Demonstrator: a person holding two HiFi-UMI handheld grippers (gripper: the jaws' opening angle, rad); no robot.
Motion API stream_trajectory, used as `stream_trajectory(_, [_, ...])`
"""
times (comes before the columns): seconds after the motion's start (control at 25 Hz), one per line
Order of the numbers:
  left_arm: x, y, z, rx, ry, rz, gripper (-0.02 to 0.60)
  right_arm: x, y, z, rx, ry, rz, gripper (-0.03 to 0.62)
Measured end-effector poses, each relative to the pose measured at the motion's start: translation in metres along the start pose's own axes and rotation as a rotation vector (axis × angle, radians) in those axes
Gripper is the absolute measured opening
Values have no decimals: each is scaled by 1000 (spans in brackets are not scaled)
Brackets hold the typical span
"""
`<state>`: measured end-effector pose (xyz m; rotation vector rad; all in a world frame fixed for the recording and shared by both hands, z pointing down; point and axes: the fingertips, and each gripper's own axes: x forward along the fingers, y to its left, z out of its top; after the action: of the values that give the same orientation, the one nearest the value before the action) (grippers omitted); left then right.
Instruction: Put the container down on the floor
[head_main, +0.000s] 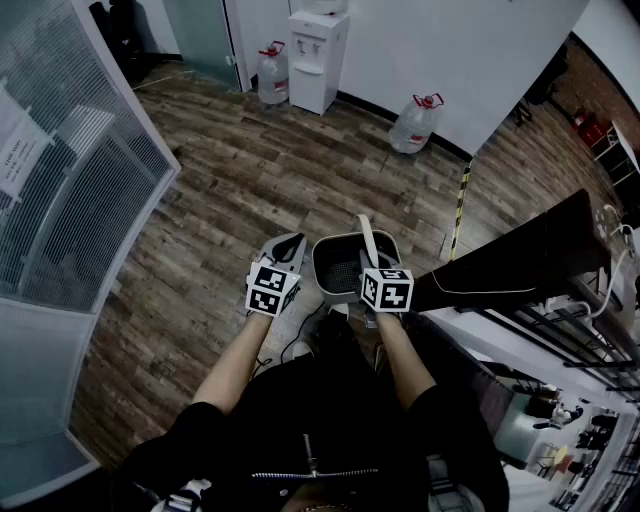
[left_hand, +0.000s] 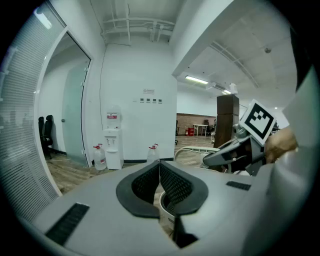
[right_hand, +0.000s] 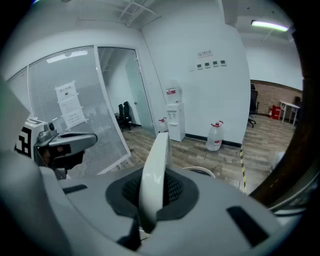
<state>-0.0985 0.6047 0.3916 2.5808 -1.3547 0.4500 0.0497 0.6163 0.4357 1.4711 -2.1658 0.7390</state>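
We see the grey container (head_main: 345, 268) in front of the person, over the wooden floor (head_main: 220, 190); from above it seems to hang clear of the boards. Our right hand-held gripper (head_main: 366, 252) is clamped on its upright white handle (right_hand: 156, 165). Our left hand-held gripper (head_main: 288, 250) sits just beside the container's rim, jaws pressed together on nothing.

Left tool (head_main: 293, 245), right tool (head_main: 368, 265): both closed, nose-down.
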Motion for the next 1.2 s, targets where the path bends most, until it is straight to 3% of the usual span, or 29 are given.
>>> stream_trajectory(0.32, [17,-3,3,16,2,-14,15,-3,-12,8,35,-42,11,23])
stream_trajectory(1.2, [71,-20,-5,-1,59,-51,15,11,-55,5,134,-10,36,23])
